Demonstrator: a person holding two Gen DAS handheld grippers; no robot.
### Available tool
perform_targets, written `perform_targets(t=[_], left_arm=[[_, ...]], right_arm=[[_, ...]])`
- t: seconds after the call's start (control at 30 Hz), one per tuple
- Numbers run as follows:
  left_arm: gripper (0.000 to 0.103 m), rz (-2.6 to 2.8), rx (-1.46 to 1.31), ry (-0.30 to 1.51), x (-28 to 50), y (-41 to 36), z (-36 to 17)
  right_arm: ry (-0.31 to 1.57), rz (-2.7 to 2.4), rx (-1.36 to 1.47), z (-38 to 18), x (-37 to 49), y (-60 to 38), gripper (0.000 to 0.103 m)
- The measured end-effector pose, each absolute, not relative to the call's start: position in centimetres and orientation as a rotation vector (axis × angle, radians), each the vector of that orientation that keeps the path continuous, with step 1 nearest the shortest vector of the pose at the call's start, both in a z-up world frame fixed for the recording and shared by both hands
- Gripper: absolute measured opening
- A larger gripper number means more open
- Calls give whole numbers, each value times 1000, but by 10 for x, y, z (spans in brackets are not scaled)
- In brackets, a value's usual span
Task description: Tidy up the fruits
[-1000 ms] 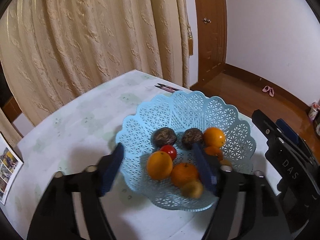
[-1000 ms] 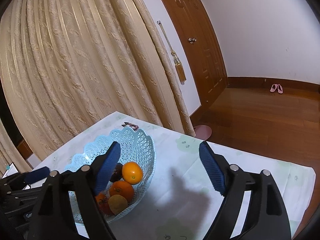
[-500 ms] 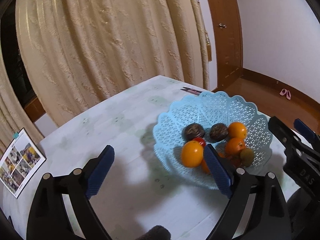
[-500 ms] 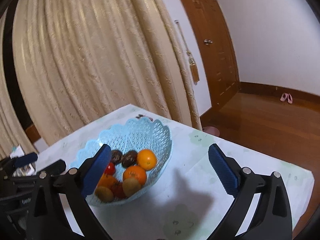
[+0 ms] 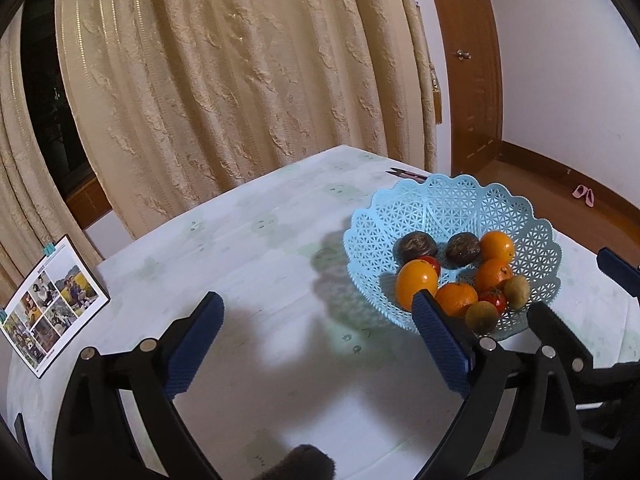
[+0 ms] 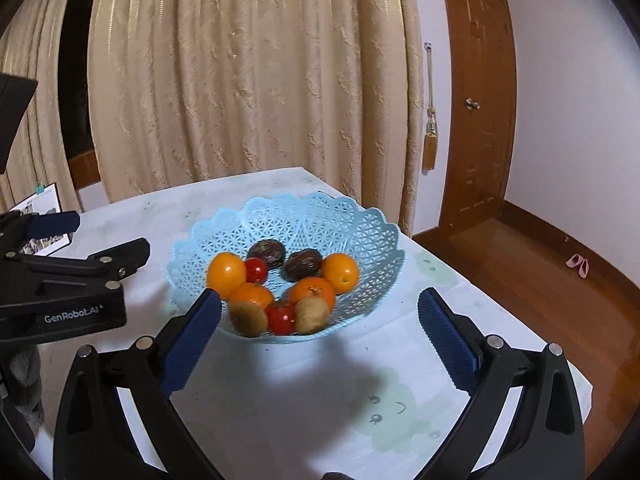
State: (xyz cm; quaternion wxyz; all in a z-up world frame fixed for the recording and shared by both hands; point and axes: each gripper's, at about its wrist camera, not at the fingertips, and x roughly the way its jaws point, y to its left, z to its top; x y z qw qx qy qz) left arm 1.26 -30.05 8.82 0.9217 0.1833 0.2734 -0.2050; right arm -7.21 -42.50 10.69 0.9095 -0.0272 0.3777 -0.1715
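A light blue lattice basket (image 5: 460, 208) (image 6: 360, 232) stands on the white table and holds several oranges (image 5: 416, 282) (image 6: 226, 272), two dark brown fruits (image 6: 302, 264), two kiwis (image 6: 248, 318) and red tomatoes (image 6: 280, 318). My left gripper (image 5: 318, 338) is open and empty, above the table to the left of the basket; it also shows at the left of the right wrist view (image 6: 100, 240). My right gripper (image 6: 320, 338) is open and empty, just in front of the basket.
A photo board (image 5: 48, 300) lies at the table's left edge. Small scissors (image 5: 408, 175) lie behind the basket. Beige curtains (image 5: 240, 80) hang behind the table. A wooden door (image 6: 476, 120) and wooden floor with pink slippers (image 6: 578, 266) are to the right.
Both grippers have pulled back from the basket and stayed open. The left gripper moved left, off the fruit. The right gripper swung to face the basket.
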Motion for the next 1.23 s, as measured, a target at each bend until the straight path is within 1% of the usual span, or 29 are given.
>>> perform_targets(t=[0.17,0.87,1.07,1.23], left_arm=[[98,-405,399,548,10,-301,88],[98,-417,456,531,4,-313,83],[98,-402,447,573,7,-304,80],[98,-358,426,633,11,-277,73]], right_arm=[[782,-355,-56,107,-70,-424,100],[788,-375,-27,106,-69,-440,100],[810,-345,-17,103,-68,-435,100],[866,-266,14,94,-64,-419,100]])
